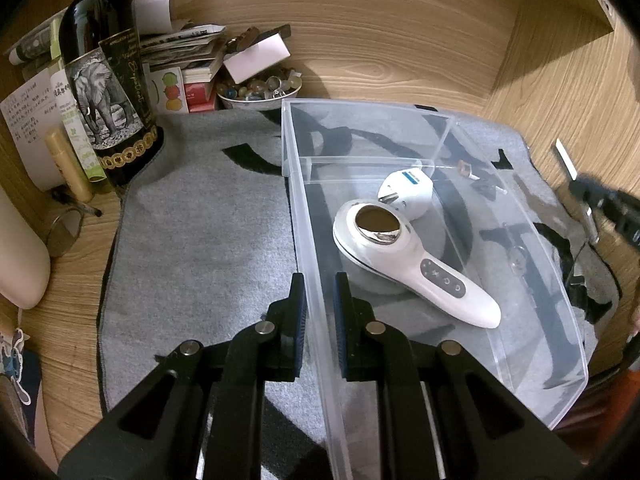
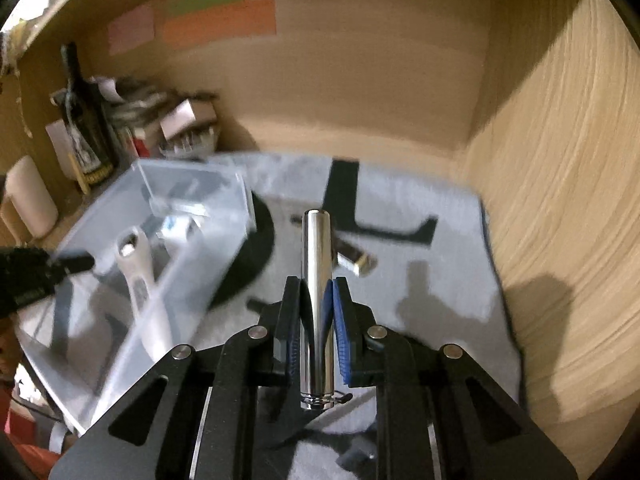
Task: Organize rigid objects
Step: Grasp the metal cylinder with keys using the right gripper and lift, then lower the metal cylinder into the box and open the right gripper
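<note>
A clear plastic bin [image 1: 308, 240] stands on a grey mat [image 1: 200, 232]. Inside lie a white handheld device with a metal disc [image 1: 404, 256] and a white plug adapter [image 1: 408, 192]. My left gripper [image 1: 320, 284] is shut on the bin's left wall, one finger either side. My right gripper [image 2: 316, 284] is shut on a shiny metal cylinder [image 2: 316, 272], held above the mat to the right of the bin [image 2: 168, 208]. The white device [image 2: 140, 280] shows blurred in the bin. The right gripper [image 1: 600, 200] appears at the right edge of the left wrist view.
A dark wine bottle [image 1: 108, 80], papers and boxes [image 1: 180, 52] and a bowl of stones [image 1: 260, 88] stand at the back left. A small dark and white object [image 2: 356, 260] lies on the mat [image 2: 420, 248]. Wooden walls [image 2: 560, 200] enclose the back and right.
</note>
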`<state>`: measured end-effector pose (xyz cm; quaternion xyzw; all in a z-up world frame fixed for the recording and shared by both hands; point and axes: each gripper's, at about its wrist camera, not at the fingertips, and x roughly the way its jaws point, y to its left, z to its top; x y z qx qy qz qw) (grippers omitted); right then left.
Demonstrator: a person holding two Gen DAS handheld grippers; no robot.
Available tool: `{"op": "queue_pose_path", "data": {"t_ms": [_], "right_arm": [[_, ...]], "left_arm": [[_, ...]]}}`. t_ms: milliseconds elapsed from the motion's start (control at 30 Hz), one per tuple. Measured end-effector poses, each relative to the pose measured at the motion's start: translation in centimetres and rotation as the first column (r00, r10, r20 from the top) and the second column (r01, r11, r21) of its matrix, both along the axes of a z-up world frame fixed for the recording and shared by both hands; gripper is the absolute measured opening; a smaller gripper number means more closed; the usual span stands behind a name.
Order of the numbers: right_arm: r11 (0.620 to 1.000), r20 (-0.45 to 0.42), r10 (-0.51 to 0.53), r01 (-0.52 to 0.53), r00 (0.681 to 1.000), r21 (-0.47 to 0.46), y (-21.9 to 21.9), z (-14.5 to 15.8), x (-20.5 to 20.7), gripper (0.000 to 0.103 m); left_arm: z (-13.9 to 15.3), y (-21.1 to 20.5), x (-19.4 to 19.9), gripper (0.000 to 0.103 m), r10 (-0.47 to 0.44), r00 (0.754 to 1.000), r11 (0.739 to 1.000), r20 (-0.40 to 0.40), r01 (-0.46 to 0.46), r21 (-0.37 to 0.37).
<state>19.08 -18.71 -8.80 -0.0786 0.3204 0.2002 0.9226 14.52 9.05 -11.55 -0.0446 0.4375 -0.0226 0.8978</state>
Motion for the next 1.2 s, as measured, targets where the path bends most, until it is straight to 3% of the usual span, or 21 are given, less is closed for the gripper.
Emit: {"op": "queue_pose_path", "data": {"t_ms": [433, 633, 867, 1200], "right_arm": [[0.987, 0.192, 0.15, -0.158, 0.97, 0.027, 5.4, 7.2, -2.2, 0.014], [0.968, 0.222, 0.238, -0.251, 0.945, 0.029, 8.9, 8.2, -3.0, 0.014], [0.947, 0.157, 0.319, -0.322, 0.935, -0.007, 12.8, 6.1, -2.3, 0.014], [0.934, -0.033, 0.331, -0.332, 0.943, -0.135, 15.2, 0.0, 0.6, 0.014]], "left_arm": [[0.0, 0.1, 0.0, 0.013, -0.002, 1.0, 1.0, 0.003, 0.002, -0.007], [0.0, 0.1, 0.0, 0.013, -0.001, 1.0, 1.0, 0.003, 0.001, -0.007], [0.0, 0.1, 0.0, 0.013, -0.001, 1.0, 1.0, 0.003, 0.001, -0.008], [0.0, 0.1, 0.0, 0.013, -0.001, 1.0, 1.0, 0.005, 0.001, -0.007]]}}
